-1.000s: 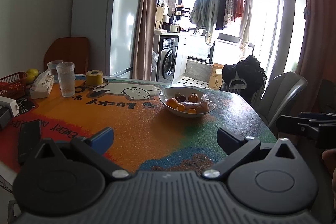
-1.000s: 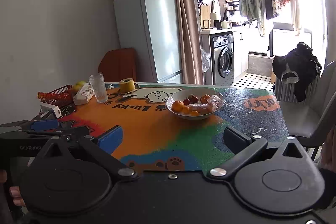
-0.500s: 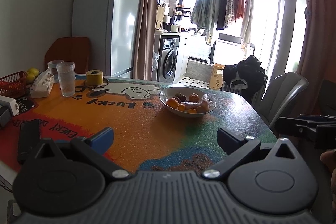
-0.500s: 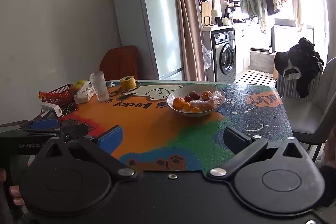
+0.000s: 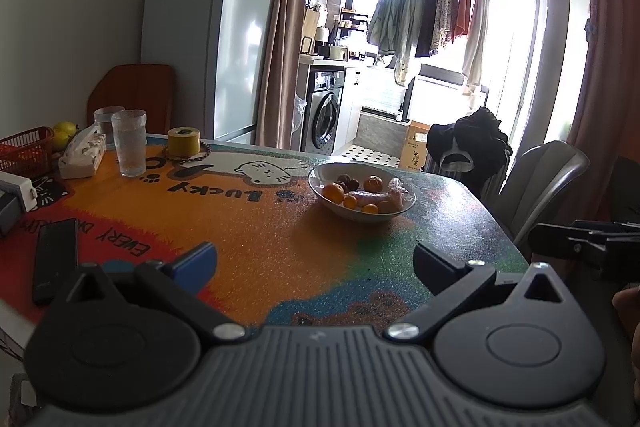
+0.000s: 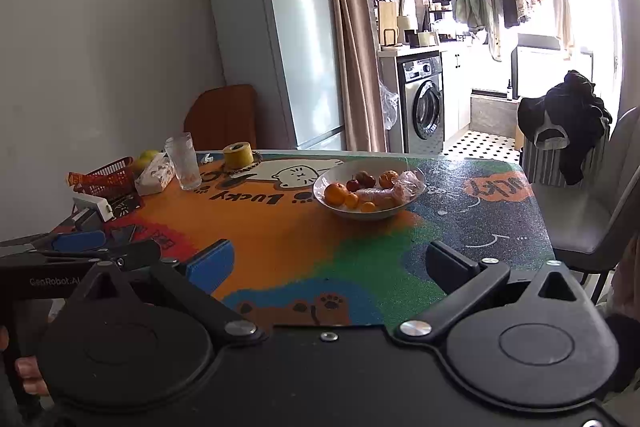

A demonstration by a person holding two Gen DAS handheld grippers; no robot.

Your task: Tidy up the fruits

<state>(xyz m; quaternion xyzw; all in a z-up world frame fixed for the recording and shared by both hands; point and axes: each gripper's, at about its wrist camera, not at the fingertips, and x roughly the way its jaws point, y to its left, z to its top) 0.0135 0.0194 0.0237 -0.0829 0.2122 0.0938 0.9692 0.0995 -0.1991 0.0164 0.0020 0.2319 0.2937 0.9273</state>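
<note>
A white bowl stands mid-table on a colourful cat-print mat. It holds several oranges, dark red fruits and a clear plastic-wrapped bundle. Yellow fruits lie behind a red basket at the far left. My left gripper hovers open over the table's near edge, well short of the bowl. Over the same edge my right gripper is open and empty too.
Two glasses, a tissue pack, a yellow tape roll, a white power strip and a black remote sit on the left. A grey chair stands right, a fridge behind.
Both grippers have drifted slightly; the right wrist view has edged closer to the table. Neither gripper's opening has changed.
</note>
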